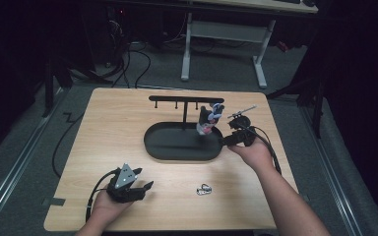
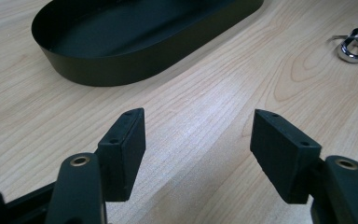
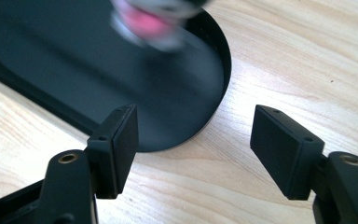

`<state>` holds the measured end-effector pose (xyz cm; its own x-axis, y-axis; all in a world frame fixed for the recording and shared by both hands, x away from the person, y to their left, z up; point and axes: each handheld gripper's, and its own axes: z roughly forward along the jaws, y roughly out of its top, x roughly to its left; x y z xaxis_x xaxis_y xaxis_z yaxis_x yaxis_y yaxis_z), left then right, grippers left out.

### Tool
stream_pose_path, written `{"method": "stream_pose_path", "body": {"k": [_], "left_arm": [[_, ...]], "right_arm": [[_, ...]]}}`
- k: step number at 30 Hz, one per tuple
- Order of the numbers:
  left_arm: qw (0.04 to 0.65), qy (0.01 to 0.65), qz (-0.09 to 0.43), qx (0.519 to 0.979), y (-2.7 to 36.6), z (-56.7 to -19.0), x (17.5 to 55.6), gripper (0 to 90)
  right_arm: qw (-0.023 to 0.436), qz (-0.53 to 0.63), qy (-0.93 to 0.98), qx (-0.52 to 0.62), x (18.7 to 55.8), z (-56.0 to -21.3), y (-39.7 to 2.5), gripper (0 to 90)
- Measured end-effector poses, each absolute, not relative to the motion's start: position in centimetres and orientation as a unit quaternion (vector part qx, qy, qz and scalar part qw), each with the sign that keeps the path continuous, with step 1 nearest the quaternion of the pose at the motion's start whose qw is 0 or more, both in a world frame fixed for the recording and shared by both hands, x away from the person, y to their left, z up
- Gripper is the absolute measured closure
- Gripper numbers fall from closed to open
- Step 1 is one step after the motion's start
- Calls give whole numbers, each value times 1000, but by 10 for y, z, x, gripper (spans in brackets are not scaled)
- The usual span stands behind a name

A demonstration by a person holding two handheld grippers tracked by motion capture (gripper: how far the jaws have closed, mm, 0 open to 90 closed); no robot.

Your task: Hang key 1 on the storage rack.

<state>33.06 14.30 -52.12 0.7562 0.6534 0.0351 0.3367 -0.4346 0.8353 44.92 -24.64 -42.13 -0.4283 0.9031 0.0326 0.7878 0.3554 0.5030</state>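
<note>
A black oval tray (image 1: 177, 147) lies mid-table, with a black hook rack (image 1: 177, 99) rising from its far side. A small pink, white and dark toy (image 1: 209, 120) hangs at the rack's right end; it is a blur (image 3: 154, 21) in the right gripper view. My right gripper (image 1: 225, 141) is open at the tray's right end (image 3: 216, 100), holding nothing (image 3: 193, 135). A silver clip (image 1: 203, 189) lies on the wood near the front. My left gripper (image 1: 144, 179) rests open at the front left, empty (image 2: 198, 135), facing the tray (image 2: 121, 70) with the clip (image 2: 354, 44) off to its right.
The wooden table (image 1: 108, 128) is bare on its left half and along the front edge. A white-legged desk (image 1: 226, 34) and cables stand on the floor beyond the far edge.
</note>
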Motion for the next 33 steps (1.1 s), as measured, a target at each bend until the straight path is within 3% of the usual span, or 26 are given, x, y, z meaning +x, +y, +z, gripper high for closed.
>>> {"method": "stream_pose_path", "body": {"k": [7,24,28,30,33], "left_arm": [[441,304,177,826,144,-520,331,365],[442,306,176,825,143,-520,330,364],[441,304,178,825,142,-520,330,364],[442,305,177,825,142,-519,331,364],[436,307,178,827,142,-521,332,364]], "right_arm": [[149,266,812,497,419,-424,-254,395],[150,363,782,483,327,-495,-260,472],[162,390,776,468,303,-510,-253,559],[143,393,783,460,297,-512,-249,573],[149,395,798,431,293,-509,-236,665]]}}
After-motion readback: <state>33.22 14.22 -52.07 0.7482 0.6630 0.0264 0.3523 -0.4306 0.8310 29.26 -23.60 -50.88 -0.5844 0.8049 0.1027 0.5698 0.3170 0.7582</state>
